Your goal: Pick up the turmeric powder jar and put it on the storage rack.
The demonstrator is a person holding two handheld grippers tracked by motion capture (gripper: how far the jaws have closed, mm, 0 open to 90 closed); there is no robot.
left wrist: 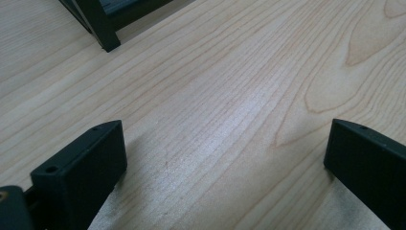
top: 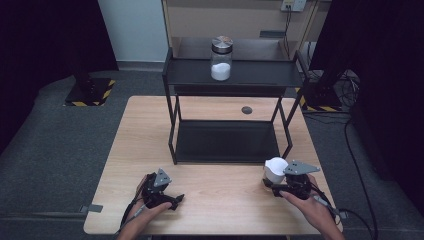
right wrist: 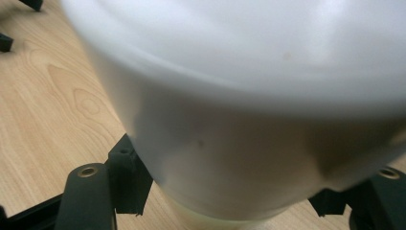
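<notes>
Two grippers sit low over the wooden table [top: 210,200] near its front edge. We note the right gripper [top: 272,186] clamped on a white cup [top: 275,169], which stands upright just before the black shelf rack [top: 227,75]. The left gripper [top: 172,199] has its jaws spread wide over bare wood, well apart from the cup.

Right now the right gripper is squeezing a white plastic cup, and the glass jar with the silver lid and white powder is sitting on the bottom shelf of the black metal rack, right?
Not quite. The glass jar with the silver lid stands on the top shelf of the black metal rack, as the high view shows. The right gripper is indeed shut on the white plastic cup.
</notes>
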